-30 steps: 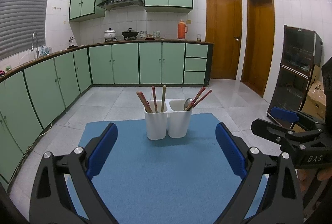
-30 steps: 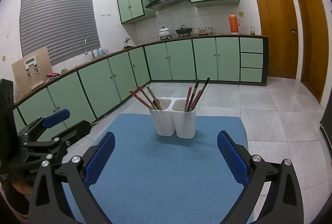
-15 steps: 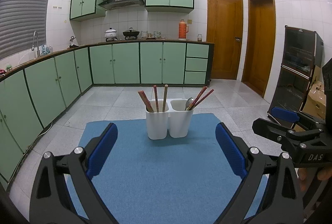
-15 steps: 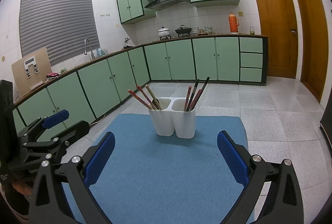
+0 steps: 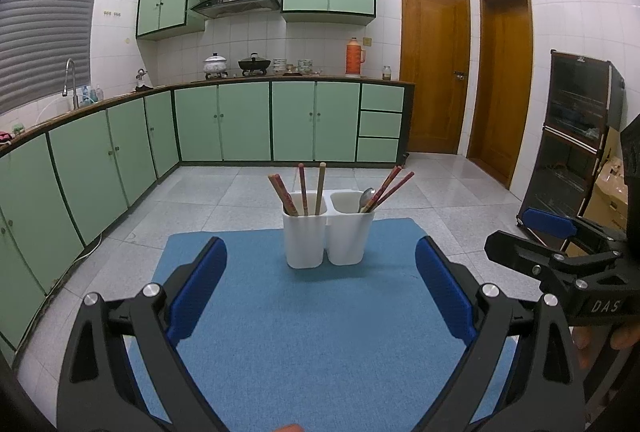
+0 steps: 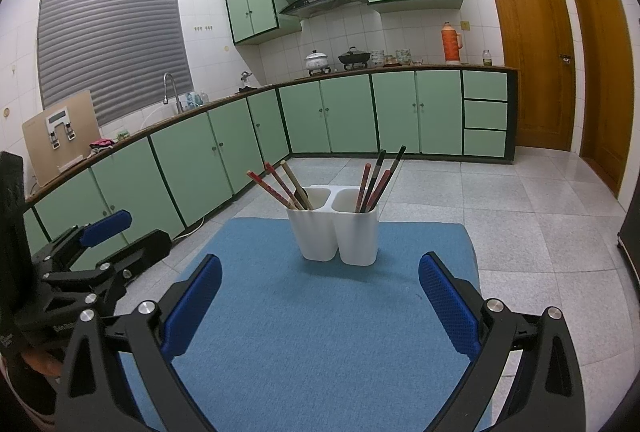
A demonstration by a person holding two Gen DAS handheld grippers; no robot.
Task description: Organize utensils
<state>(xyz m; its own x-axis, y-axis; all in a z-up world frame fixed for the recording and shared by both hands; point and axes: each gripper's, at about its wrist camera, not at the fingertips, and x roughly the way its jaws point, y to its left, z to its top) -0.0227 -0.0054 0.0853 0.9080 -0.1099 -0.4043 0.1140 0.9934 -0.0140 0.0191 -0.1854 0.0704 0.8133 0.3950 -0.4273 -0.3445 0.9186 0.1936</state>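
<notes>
A white two-compartment utensil holder (image 5: 328,236) (image 6: 336,232) stands at the far side of a blue mat (image 5: 312,332) (image 6: 320,332). Its left compartment holds several chopsticks (image 5: 302,190) (image 6: 280,186). Its right compartment holds a metal spoon (image 5: 366,198) and several chopsticks (image 5: 394,184) (image 6: 378,180). My left gripper (image 5: 320,292) is open and empty, well short of the holder. My right gripper (image 6: 320,300) is open and empty too. It also shows at the right edge of the left wrist view (image 5: 552,232); the left one shows at the left edge of the right wrist view (image 6: 104,232).
The mat lies on a surface above a grey tiled floor (image 5: 224,192). Green cabinets (image 5: 240,124) line the back and left walls. A dark glass-door cabinet (image 5: 576,152) stands at the right, with two wooden doors (image 5: 436,72) behind.
Both views have drawn back and risen slightly, so the holder sits a little farther off. Both grippers stay open and empty.
</notes>
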